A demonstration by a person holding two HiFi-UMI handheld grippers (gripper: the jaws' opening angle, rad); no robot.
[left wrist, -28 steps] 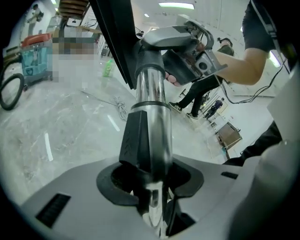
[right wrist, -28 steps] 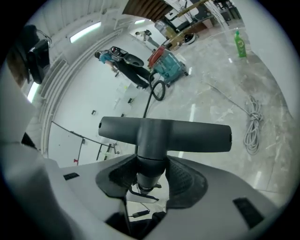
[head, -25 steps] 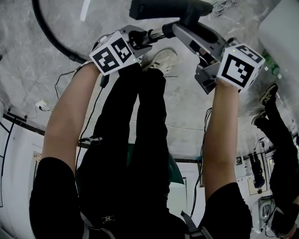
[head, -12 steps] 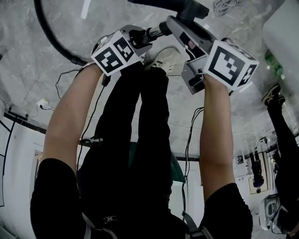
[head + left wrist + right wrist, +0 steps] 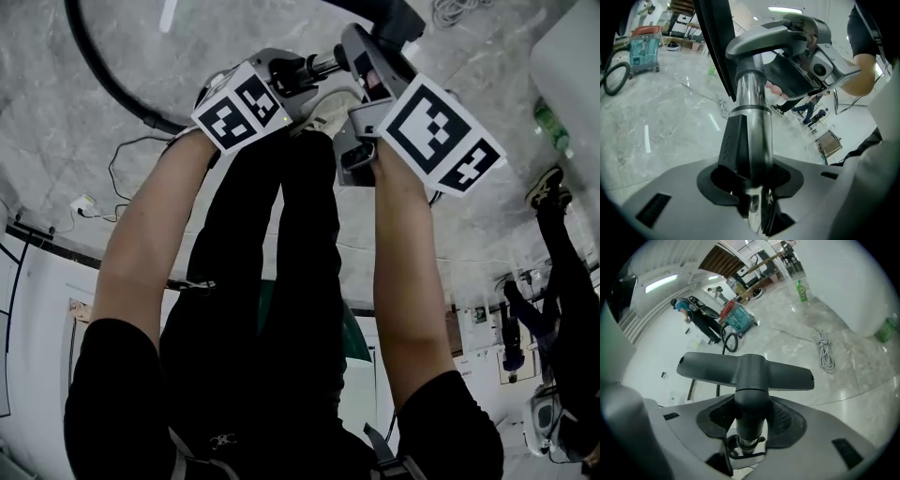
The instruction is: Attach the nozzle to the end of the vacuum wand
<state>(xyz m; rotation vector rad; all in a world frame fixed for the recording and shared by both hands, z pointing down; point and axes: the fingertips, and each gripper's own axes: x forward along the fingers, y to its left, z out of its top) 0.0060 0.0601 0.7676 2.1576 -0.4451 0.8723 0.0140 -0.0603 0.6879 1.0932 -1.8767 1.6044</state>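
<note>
Left gripper (image 5: 751,190) jaws pinch the chrome wand (image 5: 750,99); right gripper (image 5: 747,423) jaws pinch the nozzle (image 5: 746,369) neck

The nozzle (image 5: 745,372) is dark grey, the wand (image 5: 757,126) shiny silver, the marker cubes (image 5: 436,136) white with black squares

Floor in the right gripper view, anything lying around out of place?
A white cord lies loosely bundled on the marble floor, and a green bottle stands on it farther off. Nothing looks spilled or broken.
</note>
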